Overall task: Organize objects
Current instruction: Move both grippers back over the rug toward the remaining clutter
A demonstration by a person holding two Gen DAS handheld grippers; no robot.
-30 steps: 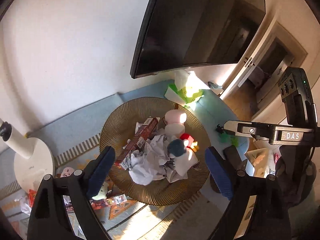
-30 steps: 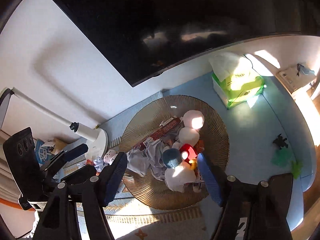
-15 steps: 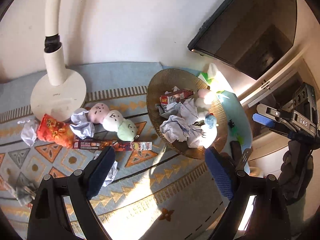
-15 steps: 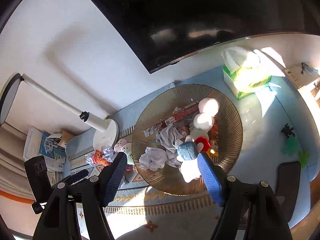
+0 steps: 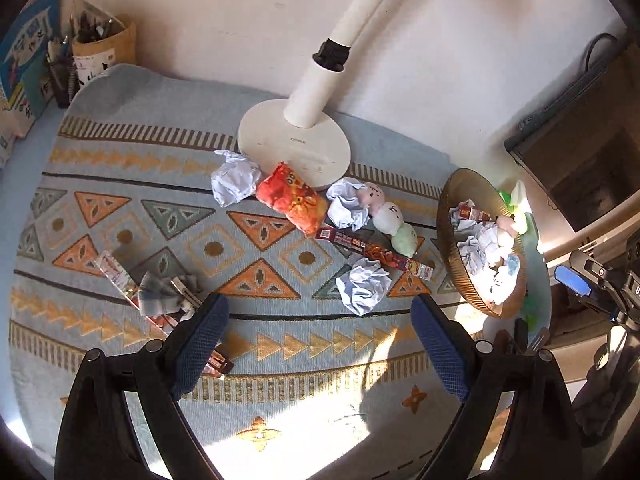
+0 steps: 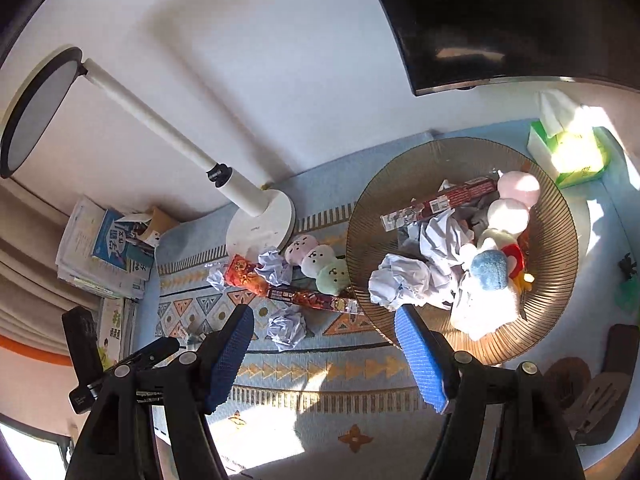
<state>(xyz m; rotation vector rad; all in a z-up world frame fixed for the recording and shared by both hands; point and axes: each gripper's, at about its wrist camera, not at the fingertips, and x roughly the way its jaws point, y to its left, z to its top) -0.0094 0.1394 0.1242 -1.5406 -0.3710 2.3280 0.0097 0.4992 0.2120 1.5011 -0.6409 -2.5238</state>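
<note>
Desk [image 5: 132,92] under patterned mat [image 5: 248,240]: lamp base [image 5: 294,146] at back edge, crumpled papers [image 5: 363,286], orange snack bag [image 5: 291,198], long snack box [image 5: 374,254], ribbed bowl [image 6: 556,240] toward right edge.

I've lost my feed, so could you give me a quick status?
Left gripper and right gripper open, empty. Paper balls and snack bag loose beside bowl. Nothing blocking.

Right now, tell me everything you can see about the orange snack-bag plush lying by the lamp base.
The orange snack-bag plush is a soft, puffy fabric pillow printed like a crisp packet, red-orange with yellow markings. It lies flat and slanted on the patterned mat, its upper end against the white lamp base. Crumpled paper balls flank it on both sides, and its lower end meets the long red snack box.
</note>
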